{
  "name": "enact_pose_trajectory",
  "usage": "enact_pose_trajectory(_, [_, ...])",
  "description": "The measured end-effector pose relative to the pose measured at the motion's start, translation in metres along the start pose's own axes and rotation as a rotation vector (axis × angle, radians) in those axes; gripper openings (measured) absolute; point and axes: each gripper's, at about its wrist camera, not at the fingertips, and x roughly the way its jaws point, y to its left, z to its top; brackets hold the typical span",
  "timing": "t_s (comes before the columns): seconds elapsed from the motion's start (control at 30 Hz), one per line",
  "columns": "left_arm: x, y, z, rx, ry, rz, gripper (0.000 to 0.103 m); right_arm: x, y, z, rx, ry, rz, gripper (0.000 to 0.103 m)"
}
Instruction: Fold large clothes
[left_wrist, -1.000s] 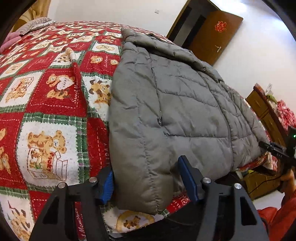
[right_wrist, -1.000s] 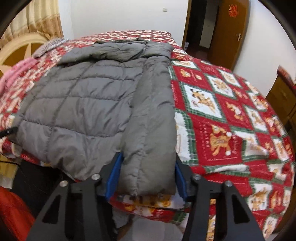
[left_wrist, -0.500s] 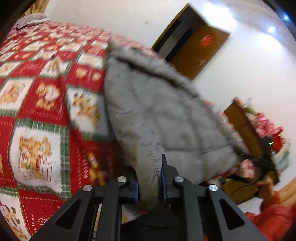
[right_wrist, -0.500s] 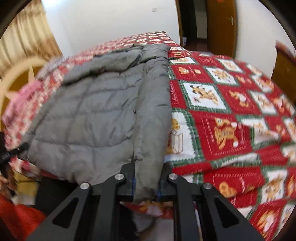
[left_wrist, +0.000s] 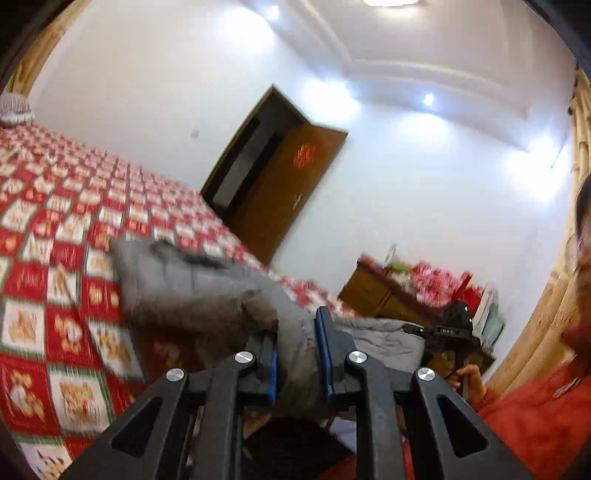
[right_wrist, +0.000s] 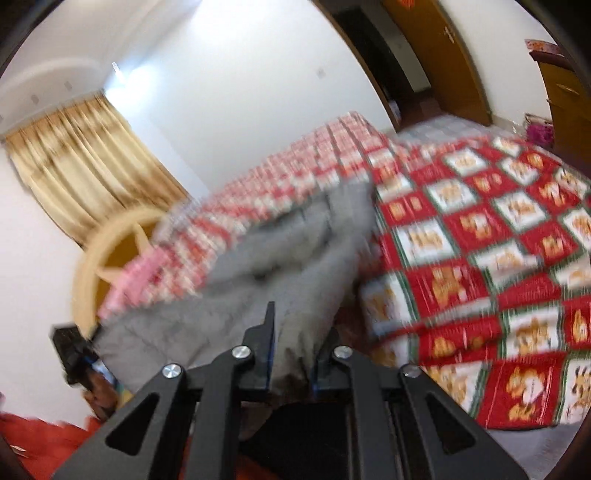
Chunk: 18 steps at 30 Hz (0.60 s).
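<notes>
**Q:** Where is the coat?

**Me:** I have the grey coat (left_wrist: 207, 295) pinched at its near hem. My left gripper (left_wrist: 297, 354) is clamped on one bunch of it and my right gripper (right_wrist: 291, 347) on another. The hem hangs raised between them; the far end lies rumpled on the red quilt (left_wrist: 55, 266).

**Q:** What might go wrong?

**Me:** Each bunch is thick and puffy, so I judge the slick padding could slide out of the jaws mid-swing. If one side slips, the fold would land crooked. The far end could also drag along the quilt instead of staying put. Both views are blurred, so how deep the bite goes I cannot tell.
</notes>
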Motion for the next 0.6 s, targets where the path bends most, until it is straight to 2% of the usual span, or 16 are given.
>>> enact_pose_trajectory(0.1, [0.004, 0.009, 0.033, -0.064, -0.063, 0.031, 0.018, -0.007, 0.010, 0.041, 0.014, -0.095, 0.083, 0.016])
enact_pose_trajectory(0.23, [0.040, 0.053, 0.080, -0.202, -0.073, 0.101, 0.018, 0.026, 0.025, 0.093, -0.033, -0.134, 0.084, 0.016])
enact_pose_trajectory(0.33, [0.079, 0.091, 0.100, -0.272, -0.042, 0.205, 0.018, 0.085, 0.030, 0.137, -0.062, -0.120, 0.038, 0.016])
enact_pose_trajectory(0.43, [0.131, 0.145, 0.117, -0.361, 0.006, 0.343, 0.018, 0.151, 0.019, 0.169, -0.040, -0.090, -0.033, 0.016])
enact_pose_trajectory(0.5, [0.156, 0.174, 0.118, -0.396, 0.039, 0.415, 0.018, 0.202, 0.001, 0.185, 0.003, -0.058, -0.083, 0.016])
enact_pose_trajectory(0.6, [0.199, 0.220, 0.114, -0.428, 0.104, 0.531, 0.018, 0.259, -0.030, 0.190, 0.048, -0.020, -0.151, 0.016])
